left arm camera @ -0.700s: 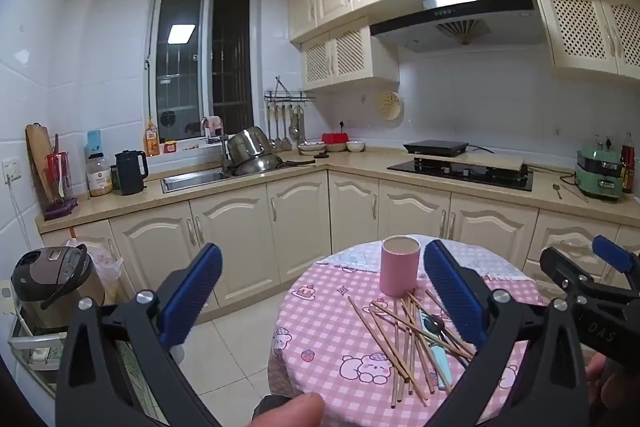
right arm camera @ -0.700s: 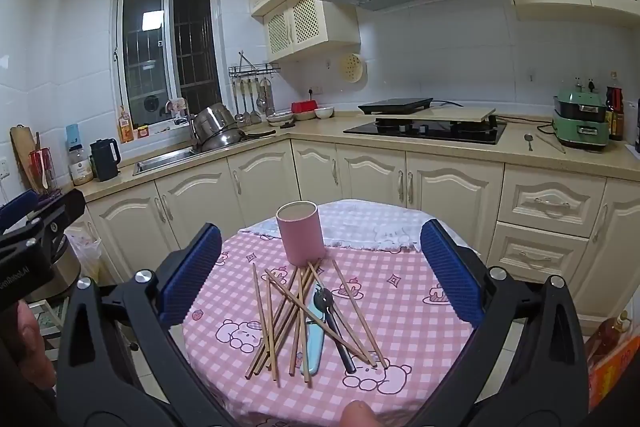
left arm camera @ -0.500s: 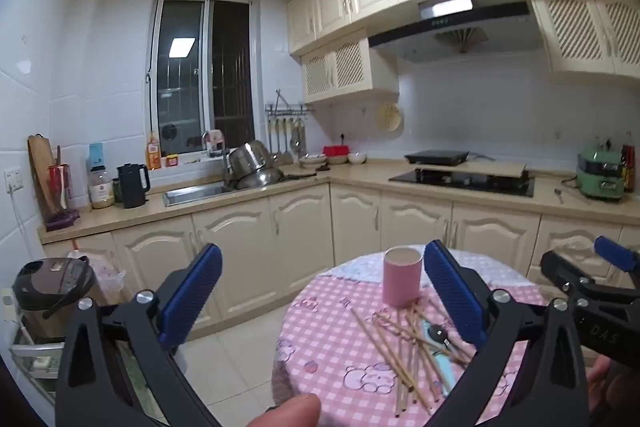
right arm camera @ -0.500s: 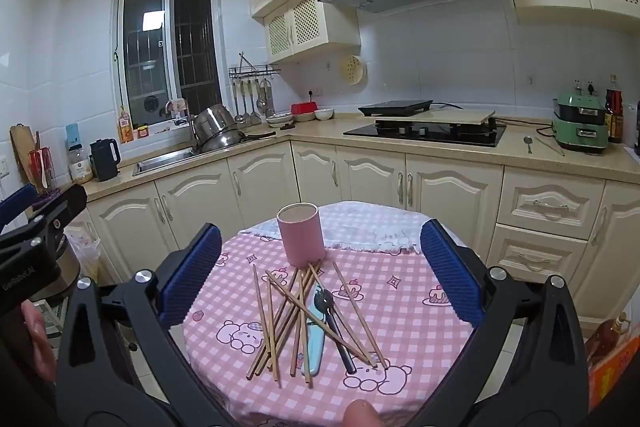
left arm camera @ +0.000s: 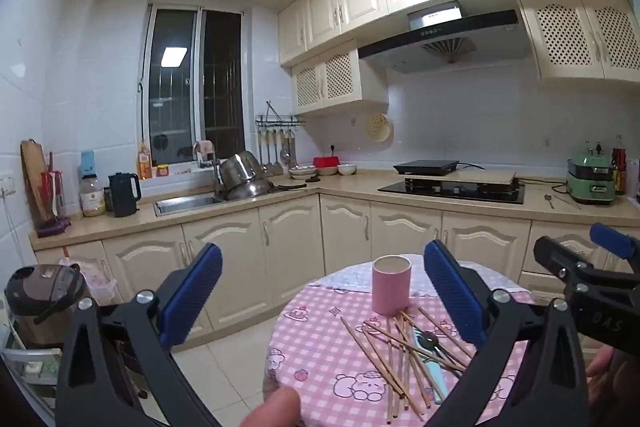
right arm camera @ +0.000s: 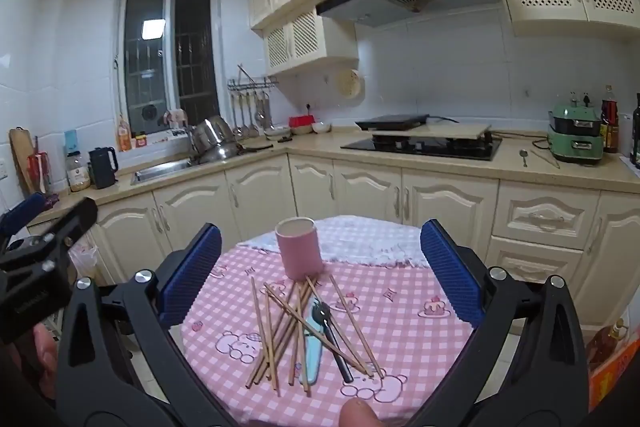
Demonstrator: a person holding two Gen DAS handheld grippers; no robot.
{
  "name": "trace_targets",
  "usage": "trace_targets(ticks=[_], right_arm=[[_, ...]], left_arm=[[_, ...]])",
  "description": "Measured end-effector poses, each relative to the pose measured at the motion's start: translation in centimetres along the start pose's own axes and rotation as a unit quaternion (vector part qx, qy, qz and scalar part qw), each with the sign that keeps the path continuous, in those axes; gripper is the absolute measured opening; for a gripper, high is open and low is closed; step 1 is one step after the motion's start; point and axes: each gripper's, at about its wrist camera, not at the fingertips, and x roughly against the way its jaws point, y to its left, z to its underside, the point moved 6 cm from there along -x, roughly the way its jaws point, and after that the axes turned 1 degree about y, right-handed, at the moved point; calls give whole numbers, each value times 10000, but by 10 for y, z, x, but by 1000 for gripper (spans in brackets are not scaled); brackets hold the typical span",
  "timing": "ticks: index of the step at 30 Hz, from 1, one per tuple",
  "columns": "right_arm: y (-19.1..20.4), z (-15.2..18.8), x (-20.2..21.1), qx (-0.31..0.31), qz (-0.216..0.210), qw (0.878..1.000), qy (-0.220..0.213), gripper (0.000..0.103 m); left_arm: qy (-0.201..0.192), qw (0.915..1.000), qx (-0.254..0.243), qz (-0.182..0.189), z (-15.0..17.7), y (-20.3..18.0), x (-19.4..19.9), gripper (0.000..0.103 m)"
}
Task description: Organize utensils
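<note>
I am holding my left gripper (left arm camera: 320, 291) and right gripper (right arm camera: 320, 267) spread wide and gripping nothing above the round table (right arm camera: 400, 347), where wooden chopsticks (right arm camera: 280, 323) and 2 spoons (right arm camera: 320, 331) are lying scattered just before the upright pink cup (right arm camera: 299, 249).

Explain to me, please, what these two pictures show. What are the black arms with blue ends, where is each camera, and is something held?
There is no robot here. A person holds a hand tool in each hand, and each tool carries a camera looking forward between its two blue fingers. One picture comes from the left gripper, the other from the right gripper. Both stand wide open and hold nothing. Ahead is a round table with a pink checked tablecloth. On it stand a pink cup, a loose pile of wooden chopsticks, and a dark spoon lying over a light blue case.
</note>
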Motion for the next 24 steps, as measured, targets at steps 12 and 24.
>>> trace_targets(ticks=[12,24], right_arm=[[4,1,-5,52,49,9998,161,97],[5,5,-7,26,2,9998,174,97]], left_arm=[[182,9997,90,126,4,-1,-7,99],[150,9996,227,109,4,3,-7,99]])
